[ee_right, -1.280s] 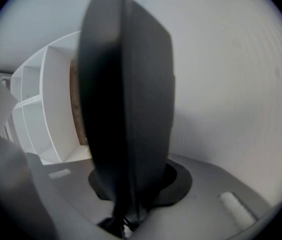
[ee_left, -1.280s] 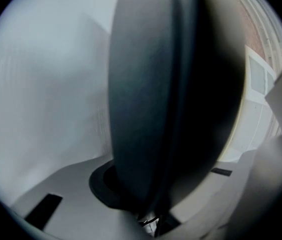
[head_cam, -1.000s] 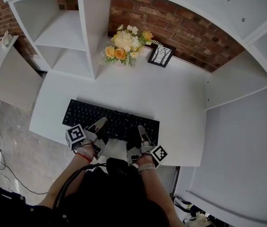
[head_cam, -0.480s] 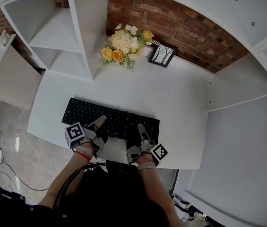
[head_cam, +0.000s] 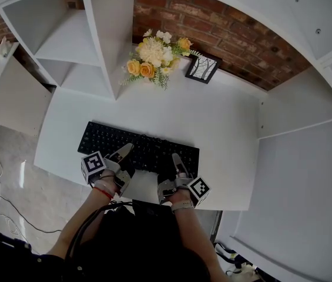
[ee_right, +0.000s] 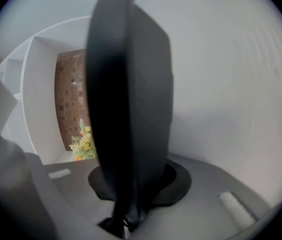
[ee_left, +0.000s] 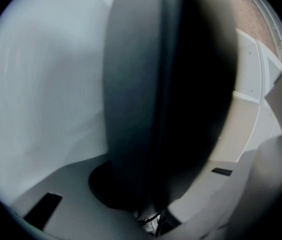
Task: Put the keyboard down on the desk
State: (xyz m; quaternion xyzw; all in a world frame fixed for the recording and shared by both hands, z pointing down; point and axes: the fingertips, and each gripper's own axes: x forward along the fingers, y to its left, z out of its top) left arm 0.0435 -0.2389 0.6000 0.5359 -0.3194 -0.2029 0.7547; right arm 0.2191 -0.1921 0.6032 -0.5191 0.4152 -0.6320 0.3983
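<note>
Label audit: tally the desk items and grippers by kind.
keyboard: 1
bouquet: 1
picture frame: 1
grippers: 2 (left gripper, right gripper)
Total: 5

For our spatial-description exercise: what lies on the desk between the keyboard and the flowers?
Nothing: in the head view, the stretch of white desk between the keyboard and the flowers is bare.

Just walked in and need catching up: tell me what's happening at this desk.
A person holds a black keyboard by its near edge, left gripper and right gripper both clamped on it, over the white desk. Whether it already rests flat is unclear. Flowers and a framed picture stand behind.
</note>
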